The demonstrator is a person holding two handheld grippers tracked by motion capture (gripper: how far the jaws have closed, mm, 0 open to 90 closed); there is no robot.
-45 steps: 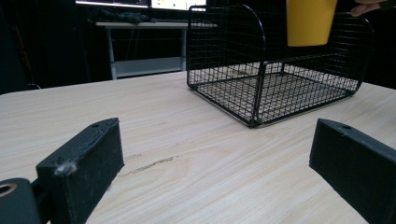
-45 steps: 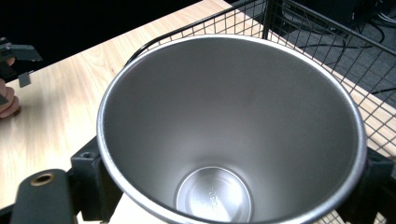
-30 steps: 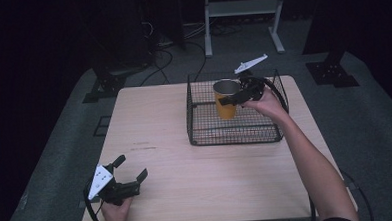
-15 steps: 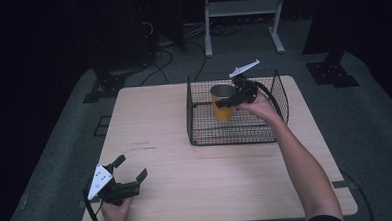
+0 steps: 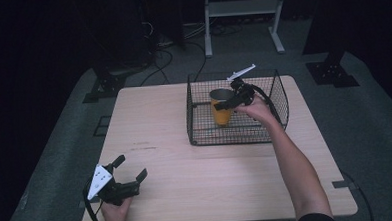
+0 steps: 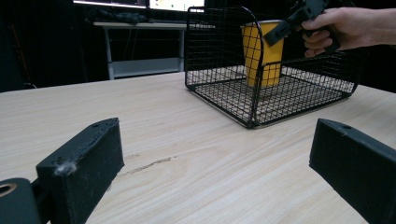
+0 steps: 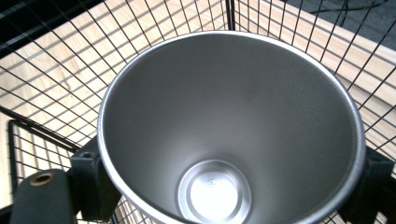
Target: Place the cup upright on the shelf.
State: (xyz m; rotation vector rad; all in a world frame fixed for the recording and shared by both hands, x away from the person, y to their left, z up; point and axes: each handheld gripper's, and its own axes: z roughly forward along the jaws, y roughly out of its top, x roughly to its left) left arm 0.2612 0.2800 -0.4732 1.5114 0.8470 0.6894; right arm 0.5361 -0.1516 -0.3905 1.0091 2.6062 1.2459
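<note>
Upright yellow cup (image 5: 221, 109) inside basket (image 5: 278, 94), right tongs (image 5: 228, 101) clamping rim, left tongs (image 5: 129, 171) wide apart

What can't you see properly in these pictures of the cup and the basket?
- Right gripper view: the cup hides its own yellow outside and the basket floor beneath.
- Right gripper view: the picture's bottom edge cuts off the cup's near rim.
- High view: the hand covers part of the right gripper.

The high view looks down and forward over the whole bench (image 5: 175, 141). The left gripper view sits low at the bench's 7 o'clock corner, facing the basket (image 6: 261, 93) toward 1 o'clock. The right gripper view peers closely into the cup (image 7: 229, 126); all three share it.
</note>
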